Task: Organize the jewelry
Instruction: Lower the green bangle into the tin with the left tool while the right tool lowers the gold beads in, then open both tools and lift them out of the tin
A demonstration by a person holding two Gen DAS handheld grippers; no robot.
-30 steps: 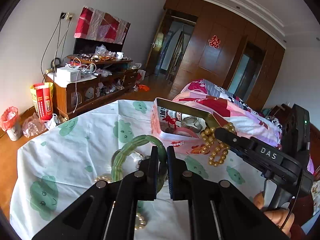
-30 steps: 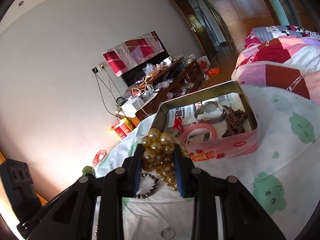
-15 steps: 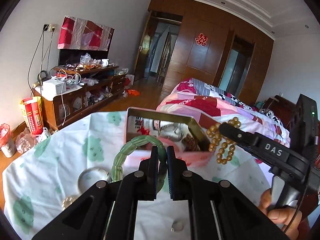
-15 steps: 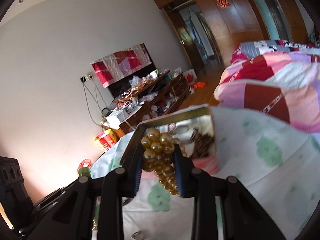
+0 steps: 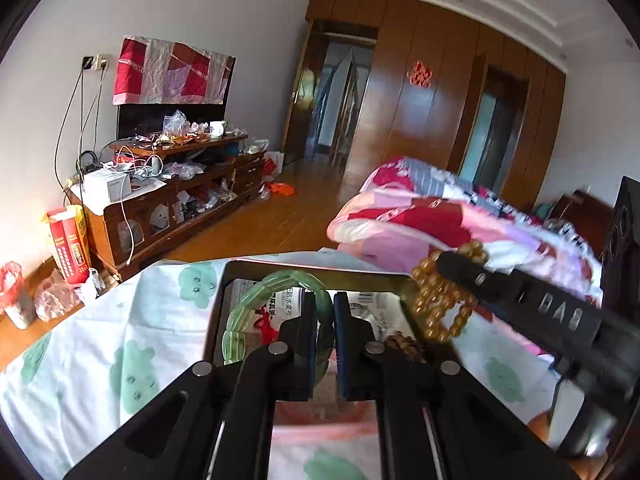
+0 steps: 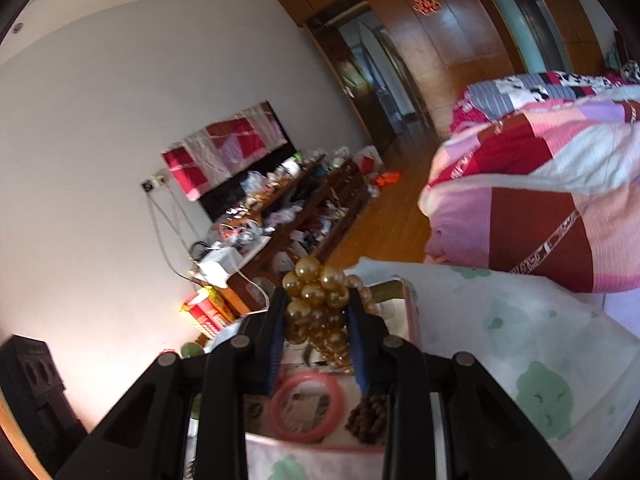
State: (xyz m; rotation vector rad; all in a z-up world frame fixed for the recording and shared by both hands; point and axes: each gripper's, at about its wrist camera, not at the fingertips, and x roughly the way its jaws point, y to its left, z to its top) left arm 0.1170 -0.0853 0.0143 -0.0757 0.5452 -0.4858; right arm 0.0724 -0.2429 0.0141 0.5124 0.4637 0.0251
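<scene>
Clamping a green bracelet [image 5: 256, 304], the left gripper [image 5: 321, 344] hangs over the open tin [image 5: 312, 269], while the right gripper [image 6: 316, 344] pinches a bunch of golden beads [image 6: 316, 304] above the same tin. Below the jaws, a pink bangle [image 6: 306, 406] and a dark wooden bead string [image 6: 368, 416] already lie inside, so part of the sorting looks done and both carried pieces are yet to be dropped in. Beyond the white cloth with green prints [image 5: 120, 320] stand the quilted bed [image 6: 540, 208] and the cluttered cabinet [image 5: 172, 196]; whether more jewelry waits on the cloth cannot be told.
</scene>
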